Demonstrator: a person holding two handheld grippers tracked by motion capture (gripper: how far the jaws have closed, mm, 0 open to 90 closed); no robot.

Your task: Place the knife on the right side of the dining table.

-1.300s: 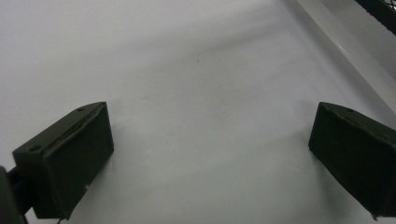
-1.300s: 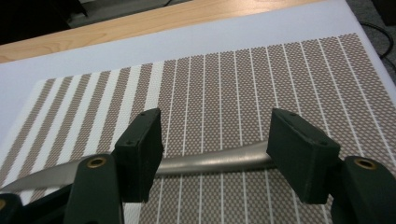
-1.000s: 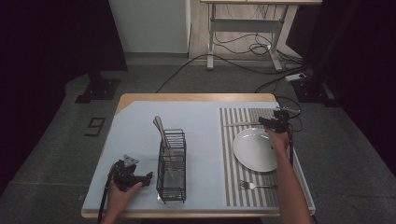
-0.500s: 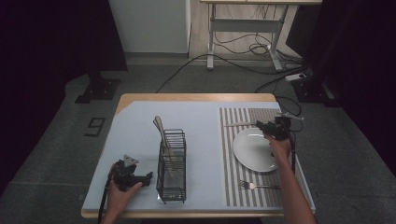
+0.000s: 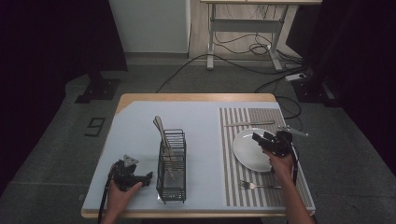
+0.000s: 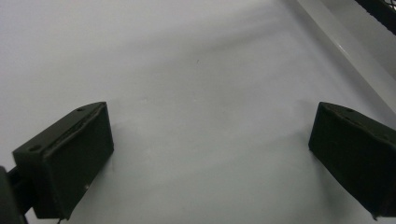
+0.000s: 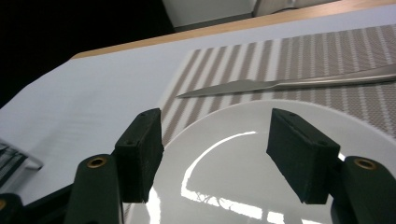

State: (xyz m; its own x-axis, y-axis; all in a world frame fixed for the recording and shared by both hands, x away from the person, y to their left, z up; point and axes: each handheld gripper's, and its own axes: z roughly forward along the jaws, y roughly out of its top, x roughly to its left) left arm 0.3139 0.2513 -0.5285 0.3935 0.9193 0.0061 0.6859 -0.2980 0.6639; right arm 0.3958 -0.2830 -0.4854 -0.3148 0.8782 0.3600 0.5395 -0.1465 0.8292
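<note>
Two grippers are over the table [image 5: 140,112], one in each hand. The right gripper [image 5: 262,140] hangs above the white plate [image 5: 245,151], near the table's right edge, with its jaws spread wide and nothing between them. In the right gripper view, the gripper [image 7: 212,154] has the plate [image 7: 243,172] just under and between the two black jaws, and they do not seem to touch it. The plate sits on a striped placemat [image 5: 236,186] that covers the right part of the table.

A knife [image 5: 249,123] lies on the placemat beyond the plate, toward the far edge, close to the plate's rim but apart from it; the right gripper view shows this knife [image 7: 289,84] lying crosswise with its tip toward the middle of the table. A fork [image 5: 259,186] lies on the placemat near the front edge, on the near side of the plate and apart from it.

The left gripper [image 5: 145,177] rests low near the front left corner, just beside a black wire rack [image 5: 171,182] that stands upright mid-table with cutlery [image 5: 163,135] leaning in it. In the left gripper view, the gripper [image 6: 210,154] has its jaws wide apart over the bare pale table surface, holding nothing.
</note>
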